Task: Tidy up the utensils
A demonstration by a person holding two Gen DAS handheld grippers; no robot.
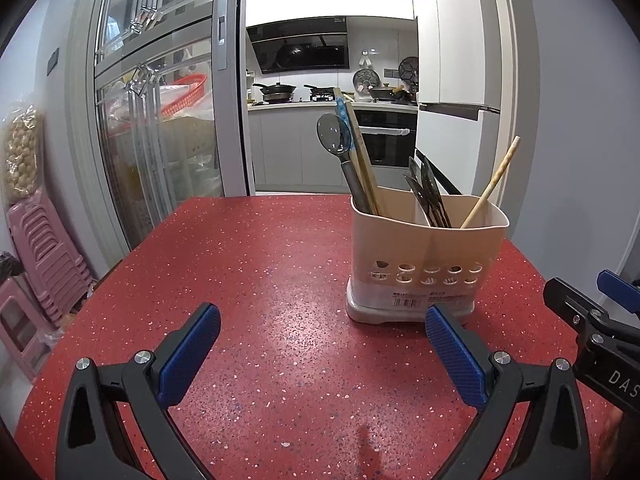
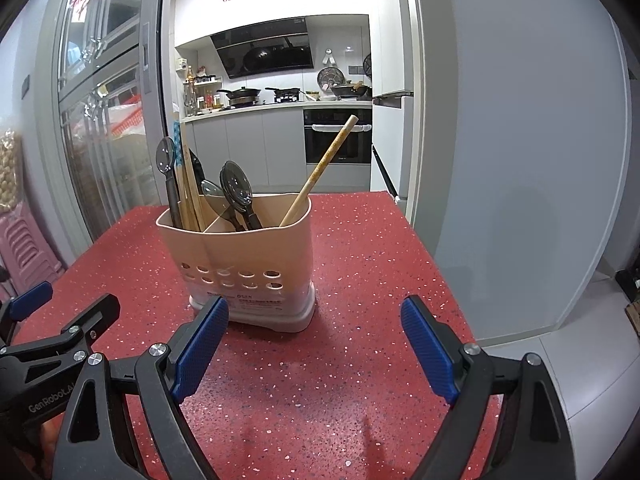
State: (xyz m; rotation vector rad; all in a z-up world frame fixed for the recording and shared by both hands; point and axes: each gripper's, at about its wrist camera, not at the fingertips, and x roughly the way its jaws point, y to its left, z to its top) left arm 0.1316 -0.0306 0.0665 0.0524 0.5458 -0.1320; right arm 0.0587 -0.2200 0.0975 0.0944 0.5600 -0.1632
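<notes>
Utensil holder [image 2: 240,256] beyond open jaws.

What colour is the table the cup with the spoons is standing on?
The table is red with tiny pale and dark speckles, seen best in the left wrist view.

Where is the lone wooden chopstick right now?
In both wrist views, the wooden chopstick leans in the utensil holder's right compartment, beside the dark spoons.

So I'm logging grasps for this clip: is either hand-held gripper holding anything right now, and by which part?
Nothing is held. The left hand-held gripper and the right hand-held gripper both stand open over the red table, short of the utensil holder.
</notes>
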